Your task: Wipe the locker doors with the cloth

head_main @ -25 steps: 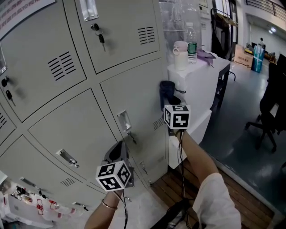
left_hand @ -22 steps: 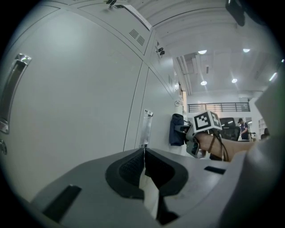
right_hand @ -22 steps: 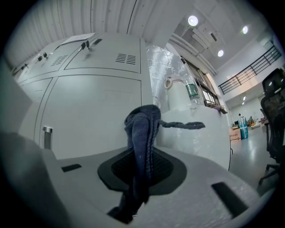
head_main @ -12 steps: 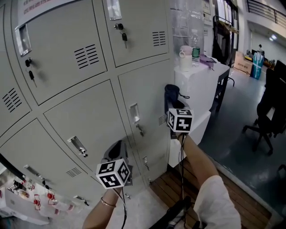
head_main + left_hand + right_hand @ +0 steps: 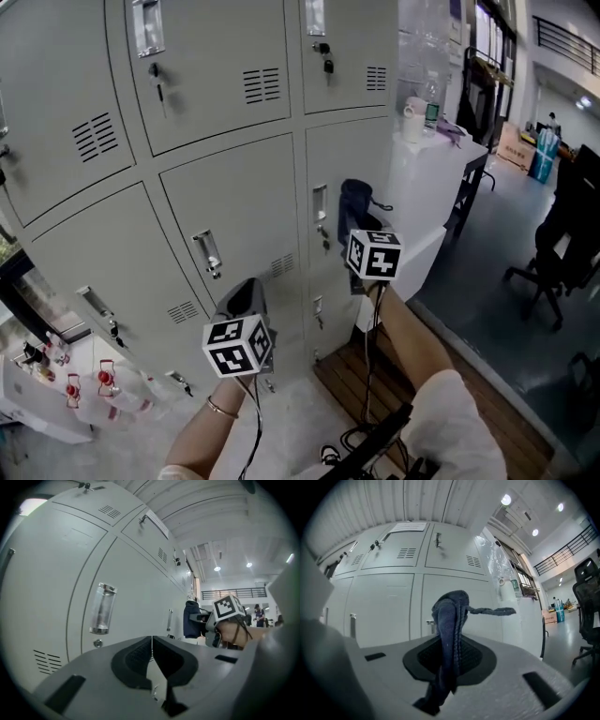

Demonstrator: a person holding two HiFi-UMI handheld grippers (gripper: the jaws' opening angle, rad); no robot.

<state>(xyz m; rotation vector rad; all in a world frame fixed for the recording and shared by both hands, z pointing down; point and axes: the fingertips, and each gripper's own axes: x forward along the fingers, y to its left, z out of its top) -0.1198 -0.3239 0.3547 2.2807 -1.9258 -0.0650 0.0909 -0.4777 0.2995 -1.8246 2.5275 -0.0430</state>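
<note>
A bank of grey locker doors [image 5: 234, 202] fills the left of the head view, each with a metal handle, a vent and a key. My right gripper [image 5: 361, 225] is shut on a dark blue cloth [image 5: 354, 202], held up close to the lower right door beside its handle [image 5: 320, 204]. Seen from the right gripper view, the cloth [image 5: 450, 620] stands bunched between the jaws with a tail trailing right. My left gripper [image 5: 246, 298] is lower and to the left, shut with nothing in it, pointing at the lockers [image 5: 112, 573].
A white counter [image 5: 431, 169] stands right of the lockers with a white mug [image 5: 412, 106] and a bottle [image 5: 430, 112] on top. A black office chair [image 5: 553, 253] stands at far right. Bottles and a spray can [image 5: 66, 389] lie low at the left.
The head view has swung left and levelled, so the lockers stand more upright. Both grippers hold nearly the same places in view; the right one still grips the cloth.
</note>
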